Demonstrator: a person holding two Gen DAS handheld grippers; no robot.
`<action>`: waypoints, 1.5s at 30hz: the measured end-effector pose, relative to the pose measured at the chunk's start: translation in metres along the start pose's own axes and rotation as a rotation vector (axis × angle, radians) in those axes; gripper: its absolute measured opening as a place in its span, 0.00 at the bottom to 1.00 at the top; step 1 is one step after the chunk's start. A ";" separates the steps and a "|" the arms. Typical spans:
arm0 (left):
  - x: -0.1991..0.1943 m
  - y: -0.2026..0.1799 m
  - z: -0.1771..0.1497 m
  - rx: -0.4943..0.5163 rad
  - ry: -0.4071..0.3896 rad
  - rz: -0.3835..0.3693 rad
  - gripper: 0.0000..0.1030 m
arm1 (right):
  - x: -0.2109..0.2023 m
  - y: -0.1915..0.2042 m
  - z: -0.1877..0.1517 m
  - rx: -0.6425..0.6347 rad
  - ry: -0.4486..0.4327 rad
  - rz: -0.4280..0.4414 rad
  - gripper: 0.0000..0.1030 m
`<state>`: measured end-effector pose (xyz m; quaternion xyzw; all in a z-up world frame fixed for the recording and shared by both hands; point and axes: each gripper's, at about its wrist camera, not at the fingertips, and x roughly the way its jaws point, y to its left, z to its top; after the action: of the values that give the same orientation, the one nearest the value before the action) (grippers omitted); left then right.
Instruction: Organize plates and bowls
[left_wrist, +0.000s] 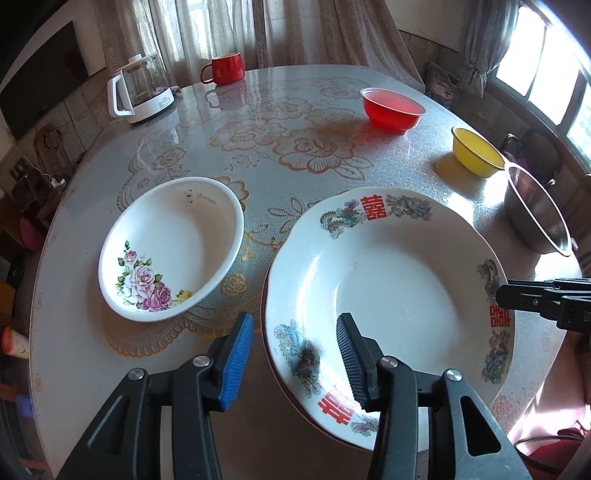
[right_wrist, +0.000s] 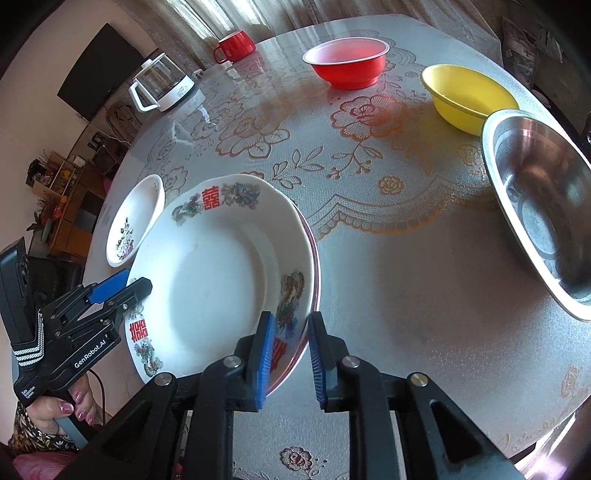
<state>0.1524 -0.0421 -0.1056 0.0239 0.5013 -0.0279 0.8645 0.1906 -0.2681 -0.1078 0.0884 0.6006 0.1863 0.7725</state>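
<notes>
A large white plate (left_wrist: 388, 295) (right_wrist: 214, 280) with red characters and dragons lies on a second, maroon-rimmed plate (right_wrist: 316, 266) at the table's near side. My left gripper (left_wrist: 295, 354) (right_wrist: 136, 280) is open and straddles the plate's left rim, with clear gaps on both sides. My right gripper (right_wrist: 291, 354) (left_wrist: 502, 297) straddles the right rim; its blue pads stand slightly apart from the rim, so it is open. A white bowl with roses (left_wrist: 177, 243) (right_wrist: 136, 221) sits just left of the plates.
On the round lace-patterned table (right_wrist: 388, 295) stand a red bowl (left_wrist: 393, 109), a yellow bowl (left_wrist: 476, 151) and a steel bowl (right_wrist: 543, 206) at the right edge. A red mug (left_wrist: 223, 68) and a glass kettle (left_wrist: 140, 88) stand at the far left.
</notes>
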 end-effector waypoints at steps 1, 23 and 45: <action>-0.002 0.002 0.000 -0.004 -0.005 0.003 0.52 | 0.000 0.000 0.000 0.004 0.004 -0.004 0.20; -0.023 0.092 -0.009 -0.227 -0.025 0.034 0.79 | -0.018 0.066 0.041 -0.130 -0.078 -0.117 0.37; 0.006 0.207 0.004 -0.536 -0.005 -0.037 0.83 | 0.053 0.176 0.105 -0.257 0.013 -0.001 0.42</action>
<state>0.1736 0.1641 -0.1056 -0.2152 0.4888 0.0900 0.8406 0.2707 -0.0775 -0.0641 -0.0132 0.5770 0.2619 0.7735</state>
